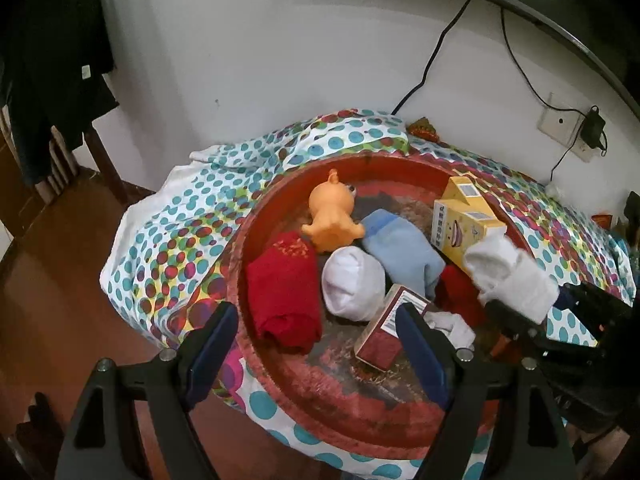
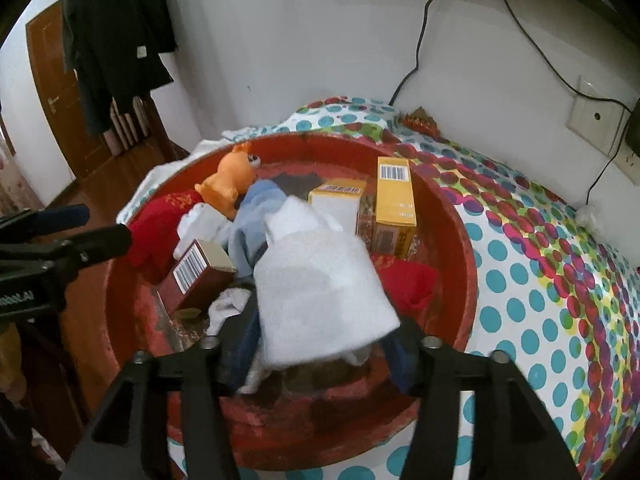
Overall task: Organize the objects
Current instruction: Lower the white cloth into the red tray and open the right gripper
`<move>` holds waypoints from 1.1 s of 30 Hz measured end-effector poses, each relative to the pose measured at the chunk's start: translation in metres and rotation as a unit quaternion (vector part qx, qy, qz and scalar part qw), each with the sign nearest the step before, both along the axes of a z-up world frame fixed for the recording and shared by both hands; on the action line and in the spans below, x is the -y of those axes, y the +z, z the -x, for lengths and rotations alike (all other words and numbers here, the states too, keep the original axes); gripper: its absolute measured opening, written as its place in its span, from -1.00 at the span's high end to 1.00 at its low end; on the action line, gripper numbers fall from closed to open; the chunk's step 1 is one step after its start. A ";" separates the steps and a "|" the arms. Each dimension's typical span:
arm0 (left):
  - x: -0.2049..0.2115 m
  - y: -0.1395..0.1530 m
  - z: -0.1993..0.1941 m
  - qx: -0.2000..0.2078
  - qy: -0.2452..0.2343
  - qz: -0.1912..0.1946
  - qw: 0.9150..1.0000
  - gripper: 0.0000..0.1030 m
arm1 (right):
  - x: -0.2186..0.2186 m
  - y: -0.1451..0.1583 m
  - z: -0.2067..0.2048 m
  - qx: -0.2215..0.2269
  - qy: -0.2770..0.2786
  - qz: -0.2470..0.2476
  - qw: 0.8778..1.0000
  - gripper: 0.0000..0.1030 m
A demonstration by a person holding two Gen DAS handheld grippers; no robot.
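Nearest, the right gripper has a white sock between its parted jaws, over the red basin. Beside it, the left gripper hangs wide open and empty. Farther in lie a toy and boxes.

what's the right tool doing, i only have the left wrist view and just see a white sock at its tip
observer: Its own camera shows the white sock between the spread fingers of the right tool, above the red basin. The sock looks loose.
operator: is that yellow thing behind it one box or two
observer: Two. A yellow box stands upright, with a white-fronted box beside it.
operator: where's my left tool from there
observer: The left tool is over the basin's left rim, open and empty.
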State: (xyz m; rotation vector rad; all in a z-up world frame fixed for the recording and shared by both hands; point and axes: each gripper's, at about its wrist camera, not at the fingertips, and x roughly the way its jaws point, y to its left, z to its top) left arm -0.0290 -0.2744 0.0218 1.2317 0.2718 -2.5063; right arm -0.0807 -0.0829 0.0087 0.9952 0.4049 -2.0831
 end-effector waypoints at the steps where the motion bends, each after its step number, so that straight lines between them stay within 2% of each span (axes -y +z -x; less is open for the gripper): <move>1: 0.000 0.000 -0.001 0.001 0.002 0.001 1.000 -0.61 | 0.001 0.000 -0.001 -0.004 -0.004 -0.006 1.000 -0.42; 2: 0.000 0.001 -0.001 0.001 0.003 0.000 1.000 -0.61 | 0.002 0.000 -0.002 -0.008 -0.006 -0.007 1.000 -0.52; 6: -0.003 0.002 -0.001 0.003 -0.001 -0.003 1.000 -0.61 | 0.003 0.005 -0.006 -0.017 -0.004 -0.015 1.000 -0.55; 11: -0.011 0.005 0.000 0.007 -0.012 0.008 1.000 -0.61 | -0.002 0.013 -0.011 -0.023 -0.017 -0.022 0.999 -0.79; 15: -0.015 0.006 -0.001 0.011 -0.012 0.011 1.000 -0.61 | -0.009 0.021 -0.012 -0.009 -0.033 -0.029 0.999 -0.94; 24: -0.017 0.008 -0.003 0.006 -0.015 0.003 1.000 -0.61 | -0.016 0.019 -0.016 0.040 -0.072 -0.063 0.995 -0.96; 30: -0.020 0.006 -0.003 0.006 -0.025 -0.005 1.000 -0.61 | -0.012 0.009 -0.027 0.059 -0.061 -0.081 0.993 -0.96; 33: -0.026 0.008 -0.004 0.005 -0.033 0.003 0.999 -0.61 | -0.009 0.009 -0.032 0.051 -0.059 -0.086 0.993 -0.96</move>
